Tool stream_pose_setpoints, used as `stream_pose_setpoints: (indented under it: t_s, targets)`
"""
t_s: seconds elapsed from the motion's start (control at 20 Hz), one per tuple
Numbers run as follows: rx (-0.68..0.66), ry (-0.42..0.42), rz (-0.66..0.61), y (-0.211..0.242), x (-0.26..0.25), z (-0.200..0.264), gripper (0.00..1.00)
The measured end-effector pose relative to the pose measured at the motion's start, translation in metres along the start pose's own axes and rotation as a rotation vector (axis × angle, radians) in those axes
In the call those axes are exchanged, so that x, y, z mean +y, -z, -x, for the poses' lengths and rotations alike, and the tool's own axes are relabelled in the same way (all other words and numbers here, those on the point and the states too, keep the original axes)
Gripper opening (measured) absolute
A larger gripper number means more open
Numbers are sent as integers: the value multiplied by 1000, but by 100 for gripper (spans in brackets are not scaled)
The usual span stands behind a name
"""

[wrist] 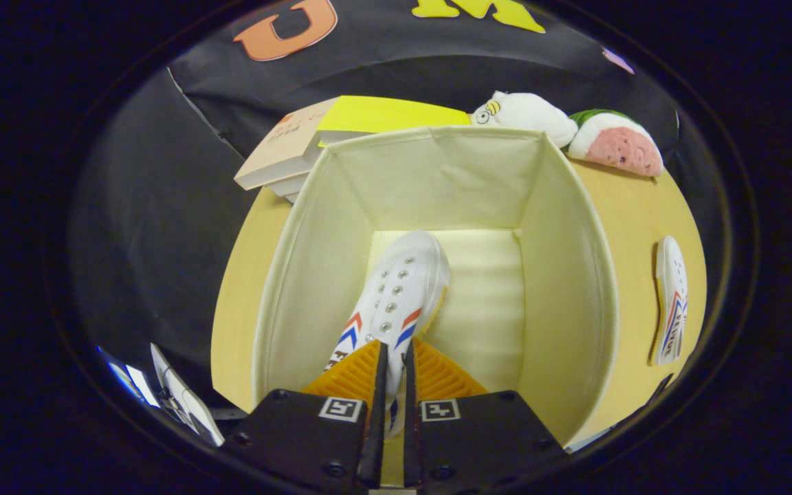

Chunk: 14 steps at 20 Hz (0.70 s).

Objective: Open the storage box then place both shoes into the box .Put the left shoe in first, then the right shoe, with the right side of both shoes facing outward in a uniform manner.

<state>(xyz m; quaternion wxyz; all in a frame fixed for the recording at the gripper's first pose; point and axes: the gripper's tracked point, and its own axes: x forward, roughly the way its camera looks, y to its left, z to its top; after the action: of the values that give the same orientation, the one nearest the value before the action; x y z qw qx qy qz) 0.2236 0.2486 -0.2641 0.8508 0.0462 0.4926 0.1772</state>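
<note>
1. Gripper [396, 357] at 6 o'clock, fingers nearly together with a thin slot between them, clamped on the heel end of a white shoe [396, 292].
2. Held shoe: white canvas, metal eyelets, red and blue chevron stripes on both flanks. Toe points toward 12 o'clock, just ahead of the fingers. It hangs inside the storage box [575, 275], toe low near the box floor, leaning toward the box's 9 o'clock wall. Cannot tell whether the toe touches the floor.
3. Storage box: cream fabric, open at the top, four upright walls, pale ribbed floor. It surrounds the fingers and the shoe.
4. Table [636, 206]: light wood, under the box; bare strips show at 9 and 3 o'clock of the box.
5. Second shoe [671, 302] on the table at 3 o'clock, outside the box, well apart from it, same stripes, lying lengthwise.
6. Beyond the box at 11 o'clock: stacked books [279, 151], one with a yellow cover [389, 113] on top, just behind the far wall.
7. At 1 o'clock beyond the box: white plush toy [526, 113] touching a watermelon-slice plush [619, 144].
</note>
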Motion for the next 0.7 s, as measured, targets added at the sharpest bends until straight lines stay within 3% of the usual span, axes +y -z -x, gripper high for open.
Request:
stream_pose_setpoints:
  t_s: [0.05,0.1,0.4,0.55,0.7]
  targets:
    - [-29,-5,4,-6,-1,8,23]
    - [-62,-30,7,-13,1,18,37]
    - [-206,-33,26,-37,-35,80,75]
    - [-316,-17,7,-53,-68,116,77]
    - [-395,18,5,-62,-107,144,99]
